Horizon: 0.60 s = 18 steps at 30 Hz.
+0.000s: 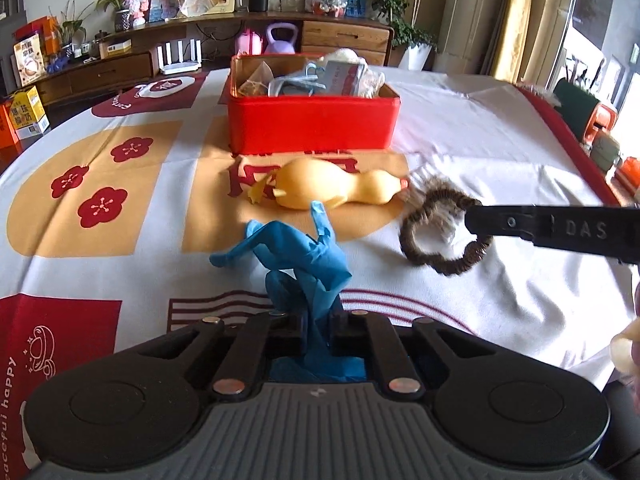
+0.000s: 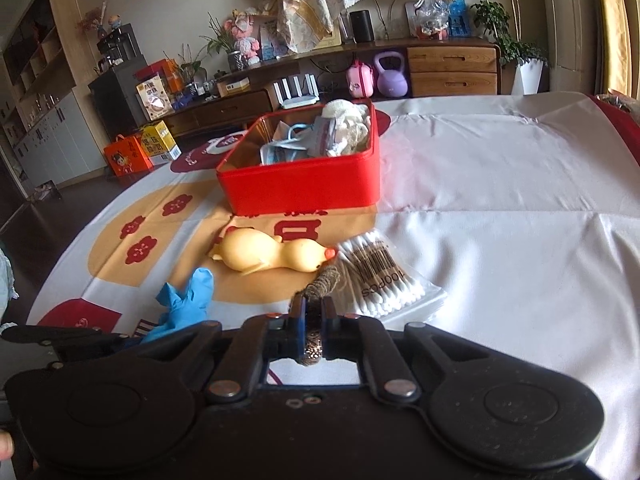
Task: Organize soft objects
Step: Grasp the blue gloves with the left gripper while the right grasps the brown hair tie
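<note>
Cotton swab bag [image 2: 384, 280], label "100PCS"

Both wrist cameras look low across the tablecloth toward the red tin [image 1: 314, 120], which lies ahead at mid-distance. The left view faces the tin's front squarely; the right view sees it from right of that, turned corner-on. Both share the rubber chicken [image 2: 272, 254] before the tin.

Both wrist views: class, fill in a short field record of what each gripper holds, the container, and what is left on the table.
left gripper: shut on blue glove
right gripper: shut on brown scrunchie
container: red tin, open, already holding soft items
left on tablecloth: yellow rubber chicken, cotton swab pack
</note>
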### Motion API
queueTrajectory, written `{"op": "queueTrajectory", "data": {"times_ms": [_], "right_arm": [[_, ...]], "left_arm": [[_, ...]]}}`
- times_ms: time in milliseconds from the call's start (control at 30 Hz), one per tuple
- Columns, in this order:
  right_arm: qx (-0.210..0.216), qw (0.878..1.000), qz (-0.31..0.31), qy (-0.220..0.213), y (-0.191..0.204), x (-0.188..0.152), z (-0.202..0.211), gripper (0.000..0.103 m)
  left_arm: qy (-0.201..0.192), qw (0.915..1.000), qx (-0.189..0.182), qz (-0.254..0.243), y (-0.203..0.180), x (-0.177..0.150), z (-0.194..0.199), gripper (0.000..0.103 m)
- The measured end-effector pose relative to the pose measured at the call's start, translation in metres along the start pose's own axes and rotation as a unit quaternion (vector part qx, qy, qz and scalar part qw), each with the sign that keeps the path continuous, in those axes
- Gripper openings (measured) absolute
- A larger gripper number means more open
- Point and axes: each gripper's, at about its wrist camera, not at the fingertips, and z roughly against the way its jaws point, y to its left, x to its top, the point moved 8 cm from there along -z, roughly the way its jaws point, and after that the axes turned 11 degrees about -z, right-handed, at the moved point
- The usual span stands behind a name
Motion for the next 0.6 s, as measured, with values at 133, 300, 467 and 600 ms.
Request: {"op": "queueTrajectory", "data": {"times_ms": [133, 300, 467, 600], "right_arm": [[0.008, 1.000, 0.003, -0.014, 0.006, 0.003, 0.014, 0.006], [0.018, 0.999, 0.006, -0.030, 0.014, 0.008, 0.031, 0.006], [0.027, 0.998, 0.011, -0.047, 0.021, 0.014, 0.048, 0.006], [0.032, 0.998, 0.018, -0.058, 0.026, 0.022, 0.058, 0.006]], "left_arm": [[-0.013, 0.9999, -0.001, 0.006, 0.003, 0.007, 0.011, 0.008], [-0.025, 0.9993, -0.008, 0.026, 0.009, 0.018, 0.026, 0.008], [-0.039, 0.9984, -0.011, 0.038, 0.014, 0.030, 0.042, 0.008], [-0.047, 0.9981, -0.014, 0.039, 0.015, 0.040, 0.052, 0.008]]}}
